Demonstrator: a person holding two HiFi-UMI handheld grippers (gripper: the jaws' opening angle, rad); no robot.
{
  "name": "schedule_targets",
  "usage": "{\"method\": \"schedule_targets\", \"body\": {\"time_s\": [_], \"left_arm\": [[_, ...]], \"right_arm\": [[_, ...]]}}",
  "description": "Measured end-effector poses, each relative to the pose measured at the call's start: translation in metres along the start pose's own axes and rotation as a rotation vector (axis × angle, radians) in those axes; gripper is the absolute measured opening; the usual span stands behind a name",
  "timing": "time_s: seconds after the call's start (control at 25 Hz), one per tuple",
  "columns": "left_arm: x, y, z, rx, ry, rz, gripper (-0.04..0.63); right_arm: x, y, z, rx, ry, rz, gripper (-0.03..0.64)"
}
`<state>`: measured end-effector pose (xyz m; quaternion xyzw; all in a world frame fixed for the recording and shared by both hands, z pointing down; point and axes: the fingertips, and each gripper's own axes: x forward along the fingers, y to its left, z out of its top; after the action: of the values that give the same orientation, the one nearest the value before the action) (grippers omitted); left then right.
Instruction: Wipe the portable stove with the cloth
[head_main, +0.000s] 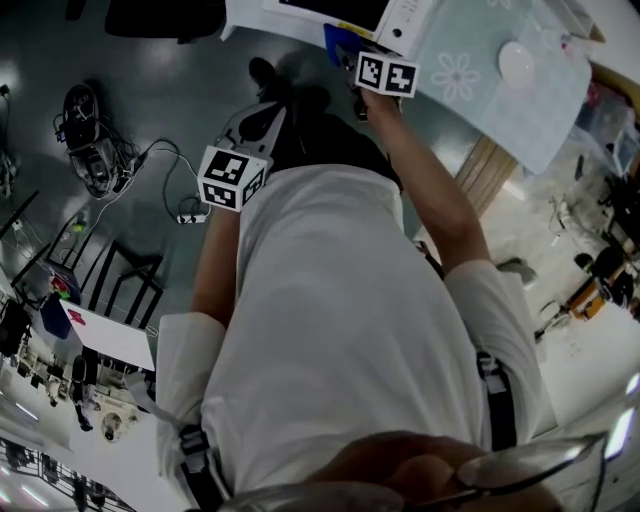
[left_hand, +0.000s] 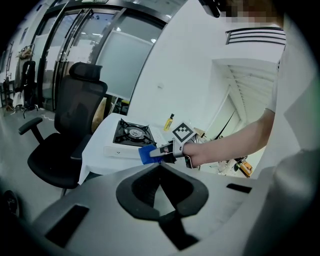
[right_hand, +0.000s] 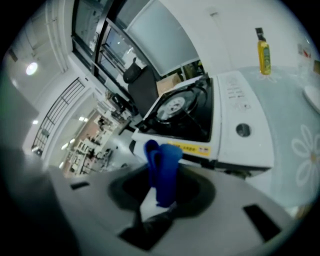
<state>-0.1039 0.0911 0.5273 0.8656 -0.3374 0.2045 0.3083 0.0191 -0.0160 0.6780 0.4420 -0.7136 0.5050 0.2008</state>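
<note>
The white portable stove (right_hand: 220, 115) with a black burner stands at the near corner of the table; the left gripper view shows this stove (left_hand: 132, 134) from farther off. My right gripper (right_hand: 161, 192) is shut on a folded blue cloth (right_hand: 163, 170), which hangs just in front of the stove's front edge, apart from it as far as I can see. In the head view the right gripper (head_main: 355, 60) holds the cloth (head_main: 338, 42) below the stove (head_main: 330, 12). My left gripper (left_hand: 160, 167) is shut on nothing, held back from the table at my side (head_main: 268, 105).
A pale flowered tablecloth (head_main: 500, 70) covers the table. A yellow bottle (right_hand: 263, 52) and a white dish (right_hand: 312, 97) lie beyond the stove. A black office chair (left_hand: 70, 135) stands left of the table. Cables and gear (head_main: 95, 150) lie on the floor.
</note>
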Motion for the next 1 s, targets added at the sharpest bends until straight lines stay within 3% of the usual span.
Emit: {"method": "schedule_targets", "body": {"time_s": [0.2, 0.44, 0.68, 1.0], "left_arm": [[-0.003, -0.004, 0.006, 0.018, -0.005, 0.010, 0.032], [-0.006, -0.012, 0.007, 0.019, -0.009, 0.010, 0.032], [0.006, -0.019, 0.017, 0.007, -0.022, -0.037, 0.032], [0.014, -0.020, 0.027, 0.044, 0.008, -0.087, 0.032]], "right_arm": [[-0.036, -0.001, 0.009, -0.113, 0.040, 0.019, 0.126], [-0.088, -0.019, 0.026, -0.339, 0.119, -0.013, 0.126], [-0.113, -0.054, 0.077, -0.516, 0.113, -0.119, 0.126], [-0.095, -0.093, 0.149, -0.733, 0.049, -0.268, 0.126]]}}
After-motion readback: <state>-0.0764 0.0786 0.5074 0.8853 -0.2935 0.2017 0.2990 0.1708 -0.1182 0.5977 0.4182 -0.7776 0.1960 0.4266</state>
